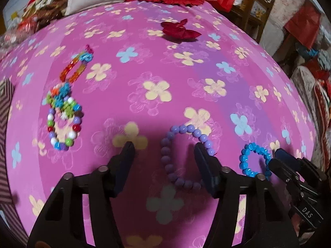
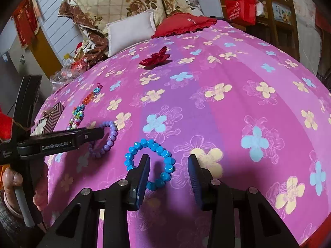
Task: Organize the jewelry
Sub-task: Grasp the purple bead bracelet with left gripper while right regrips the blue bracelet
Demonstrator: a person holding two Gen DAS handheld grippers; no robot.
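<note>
A: Where is the jewelry lying?

B: It is all lying on the bed (image 1: 206, 78), on the pink flowered sheet. In the left wrist view, the purple bead bracelet (image 1: 175, 173) is sitting at the lower middle of the frame, and the blue bead bracelet (image 1: 245, 161) is lying just to its right, apart from it.

A: And the rest?

B: At the left of that frame, a multicolored bead bracelet (image 1: 62, 128) is lying below a tangle of small bright beads, with an orange bead strand (image 1: 70, 68) trailing up from it. A dark red fabric bow (image 1: 180, 30) is resting near the top, well apart from the beads.

A: How is the left gripper (image 1: 163, 150) standing?

B: Its jaws are standing apart over the purple bracelet. The right finger is overlapping the bracelet's right side, while the left finger is sitting outside the loop. The pads are not pressing on the beads.

A: And the right gripper (image 2: 168, 161)?

B: Its jaws are also standing apart. In the right wrist view, the left finger is pointing inside the blue bracelet's loop, the right finger is standing outside it, and the loop's right side is lying between them, not clamped. A hand (image 2: 12, 181) is gripping the left gripper's handle at the lower left of that frame.
</note>
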